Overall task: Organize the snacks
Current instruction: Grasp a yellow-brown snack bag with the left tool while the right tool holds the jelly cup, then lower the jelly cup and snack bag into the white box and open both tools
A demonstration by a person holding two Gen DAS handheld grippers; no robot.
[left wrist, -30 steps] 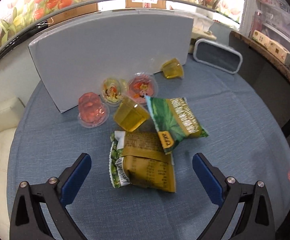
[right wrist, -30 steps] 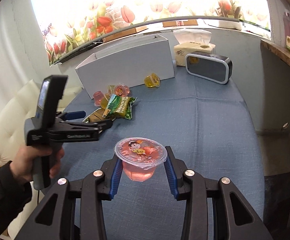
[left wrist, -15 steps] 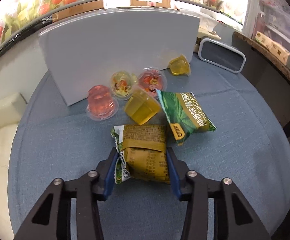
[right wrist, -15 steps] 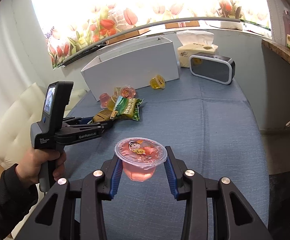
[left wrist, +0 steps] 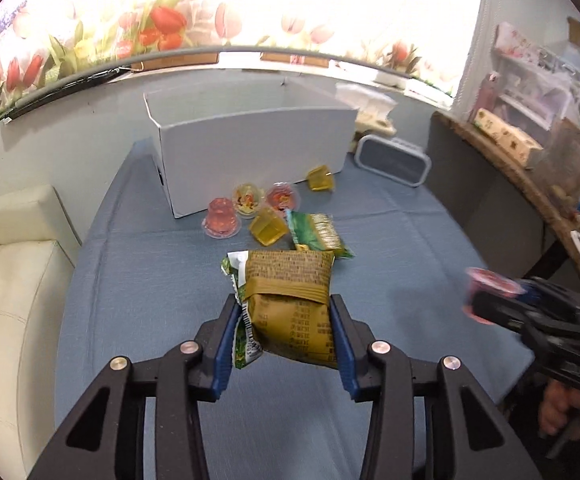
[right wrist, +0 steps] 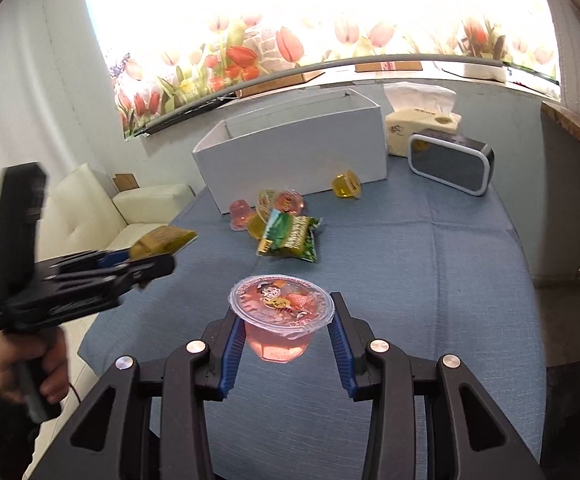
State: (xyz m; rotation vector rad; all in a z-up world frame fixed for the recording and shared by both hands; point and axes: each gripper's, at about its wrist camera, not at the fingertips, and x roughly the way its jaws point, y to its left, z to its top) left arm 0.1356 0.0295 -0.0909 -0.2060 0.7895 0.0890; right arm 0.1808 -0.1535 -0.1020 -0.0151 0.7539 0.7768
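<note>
Left gripper [left wrist: 285, 334] is pinching the olive snack packet [left wrist: 292, 300] by its sides, lifted off the blue-clothed desk [left wrist: 149, 288] near the front-middle. Right gripper [right wrist: 285, 338] is pinching a pink jelly cup [right wrist: 279, 320] by its body, lid up, also above the desk, toward the front edge.

Progress, judged from what shows: early. Both items are in hand but neither is in the white box [left wrist: 249, 152], which stands open-topped at the back edge; inside not visible, so contents can't be told.

Still loose on the desk in front of the box: green snack packet [left wrist: 316, 232], yellow jelly cup [left wrist: 269, 232] tipped beside it, upside-down pink jelly cup [left wrist: 221, 218], two lidded cups [left wrist: 265, 199] against the box wall, and another yellow cup [left wrist: 321, 179] near the box's right corner. Likely left: carry both held items over the box rim, drop, then approx. six more pickups.
</note>
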